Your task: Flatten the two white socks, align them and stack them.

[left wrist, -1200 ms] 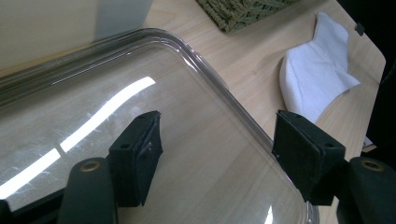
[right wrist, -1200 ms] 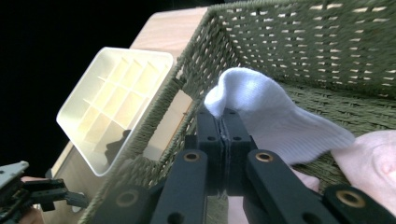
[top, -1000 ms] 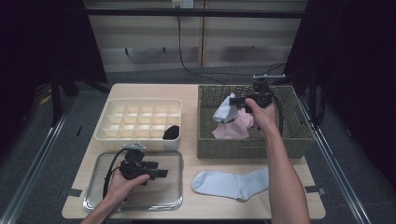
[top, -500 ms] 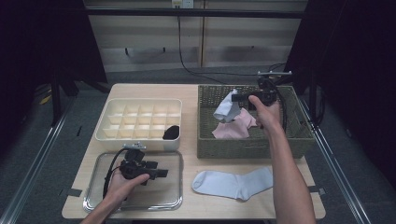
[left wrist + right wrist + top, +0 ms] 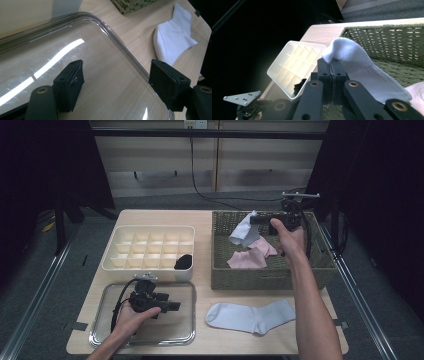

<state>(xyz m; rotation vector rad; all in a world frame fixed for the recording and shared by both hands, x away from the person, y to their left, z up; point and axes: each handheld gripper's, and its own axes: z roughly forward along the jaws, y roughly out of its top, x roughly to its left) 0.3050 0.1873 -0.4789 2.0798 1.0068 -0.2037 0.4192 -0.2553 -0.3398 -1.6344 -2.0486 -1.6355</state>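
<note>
My right gripper (image 5: 256, 219) is shut on a white sock (image 5: 243, 231) and holds it up over the green wicker basket (image 5: 320, 265). In the right gripper view the sock (image 5: 362, 71) drapes over the closed jaws of that gripper (image 5: 332, 65). A pink sock (image 5: 249, 256) lies inside the basket. Another white sock (image 5: 250, 315) lies flat on the table in front of the basket, also seen as a white sock (image 5: 175, 40) in the left gripper view. My left gripper (image 5: 172, 306) rests open over the clear tray (image 5: 105, 335), jaws wide apart with nothing between them (image 5: 117, 80).
A cream divided organiser box (image 5: 145, 247) stands left of the basket, with a black item (image 5: 183, 261) in its near right cell. The table's front edge runs just below the tray and the flat sock.
My right gripper has lifted the white sock higher and a little back and right over the basket. The left gripper has stayed over the tray.
</note>
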